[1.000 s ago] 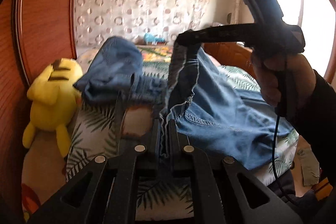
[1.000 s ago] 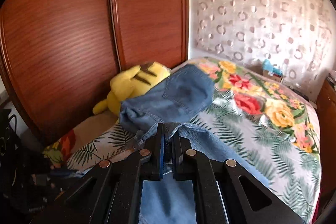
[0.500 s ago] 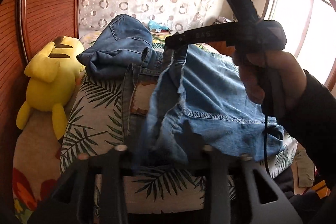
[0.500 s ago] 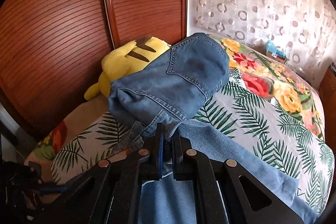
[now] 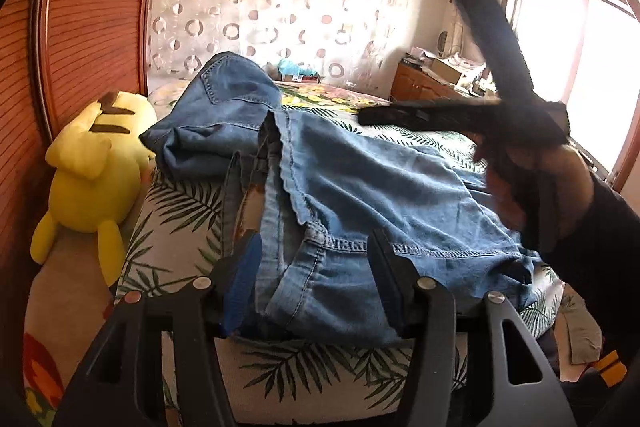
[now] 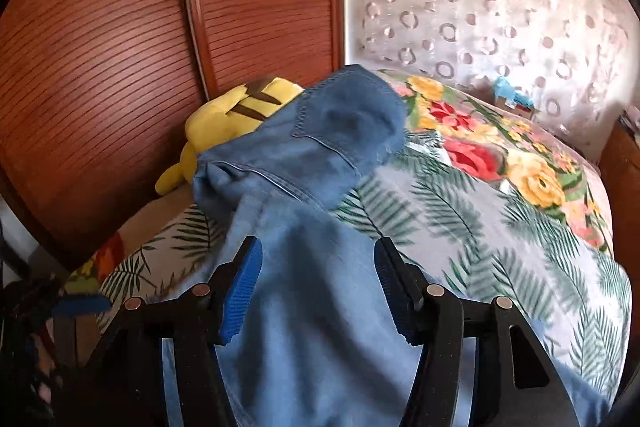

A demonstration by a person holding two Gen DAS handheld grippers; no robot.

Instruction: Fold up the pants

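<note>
My left gripper [image 5: 316, 279] hovers with jaws spread, gripping nothing, over the hem of the jeans [image 5: 360, 195] draped on the bed [image 5: 304, 363]. My right gripper [image 6: 318, 287] likewise has its jaws wide apart over denim. Toward 11 o'clock the waist end is bunched beside a yellow plush toy [image 5: 88, 183]. I judge the loose layers may slide apart, spoiling the fold.
</note>
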